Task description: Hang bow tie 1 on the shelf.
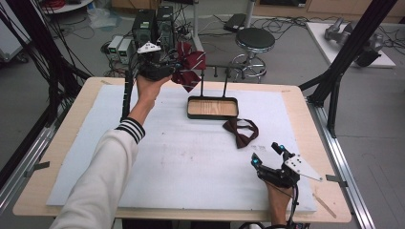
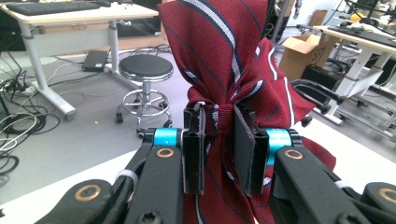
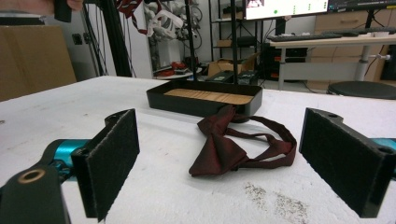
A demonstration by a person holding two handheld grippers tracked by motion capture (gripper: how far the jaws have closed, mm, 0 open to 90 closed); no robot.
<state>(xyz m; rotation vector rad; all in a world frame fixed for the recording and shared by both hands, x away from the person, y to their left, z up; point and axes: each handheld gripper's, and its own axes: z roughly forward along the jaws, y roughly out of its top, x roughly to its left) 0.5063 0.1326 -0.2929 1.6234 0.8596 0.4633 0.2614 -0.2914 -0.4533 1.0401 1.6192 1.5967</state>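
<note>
Two claws work over the white-covered desk (image 1: 191, 162). At the left, the left claw (image 1: 168, 64) is raised above the desk's far left part, its jaws pinching a dark red striped woven bow tie (image 2: 224, 70) at the gathered middle, the cloth fanning out above and below the pads (image 2: 245, 144). To its right, near the far middle of the desk, stands a shallow black tray with a wooden floor (image 1: 191, 102), two thin black posts rising behind it. Just right of the tray and nearer, a plain dark maroon bow tie with a strap loop (image 1: 241, 131) lies flat on the desk. Farthest right, near the front edge, the right claw (image 1: 267, 153) rests low with its jaws spread wide, nothing between them, pointing toward that maroon tie.
</note>
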